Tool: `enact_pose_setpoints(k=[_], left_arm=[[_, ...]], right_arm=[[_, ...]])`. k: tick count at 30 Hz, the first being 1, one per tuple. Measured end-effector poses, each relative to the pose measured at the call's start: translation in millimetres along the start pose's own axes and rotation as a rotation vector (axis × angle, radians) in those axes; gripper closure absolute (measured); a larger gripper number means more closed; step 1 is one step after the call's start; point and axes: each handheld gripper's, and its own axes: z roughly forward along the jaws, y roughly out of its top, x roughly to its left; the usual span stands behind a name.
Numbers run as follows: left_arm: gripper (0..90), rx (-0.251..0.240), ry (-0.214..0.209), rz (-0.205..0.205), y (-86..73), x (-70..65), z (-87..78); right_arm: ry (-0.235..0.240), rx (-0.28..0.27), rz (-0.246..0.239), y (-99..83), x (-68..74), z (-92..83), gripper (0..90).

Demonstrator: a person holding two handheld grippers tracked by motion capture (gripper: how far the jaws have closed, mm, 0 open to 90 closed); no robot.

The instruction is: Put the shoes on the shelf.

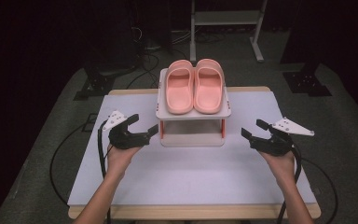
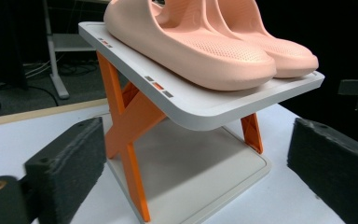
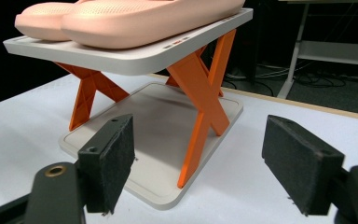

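A pair of pink slippers [image 1: 194, 87] lies side by side on the top shelf of a small white rack [image 1: 193, 115] with orange crossed legs [image 2: 126, 116]. The rack's lower shelf [image 3: 168, 121] holds nothing. My left gripper [image 1: 145, 123] hovers just left of the rack, open, jaws pointing at it, with nothing between its pads. My right gripper [image 1: 252, 127] is open to the rack's right, a little apart from it, also with nothing between its pads. In the left gripper view the slippers [image 2: 191, 51] sit above the wide-set jaws; in the right gripper view the rack [image 3: 121, 58] stands close ahead.
The rack stands at the back centre of a white table top [image 1: 191, 172] with a wooden edge. Cables trail from both grippers over the table's sides. A metal frame stand [image 1: 226, 18] and dark tripod bases stand on the floor behind.
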Motion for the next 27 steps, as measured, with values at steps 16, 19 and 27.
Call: enact_pose_setpoints(k=[16, 19, 27], left_arm=[[3.0, 0.031, 0.006, -0.010, -22.1, 5.0, -5.0], [3.0, 0.024, 0.009, -0.006, -23.8, 5.1, -7.3], [3.0, 0.020, 0.002, 0.002, -28.1, 3.1, -9.9]], right_arm=[[-0.009, 0.001, 0.005, -21.8, -2.4, -9.1, 18.9], [-0.014, 0.014, 0.004, -26.4, -2.5, -10.6, 17.9], [-0.009, 0.017, 0.003, -34.9, -3.0, -15.6, 16.1]])
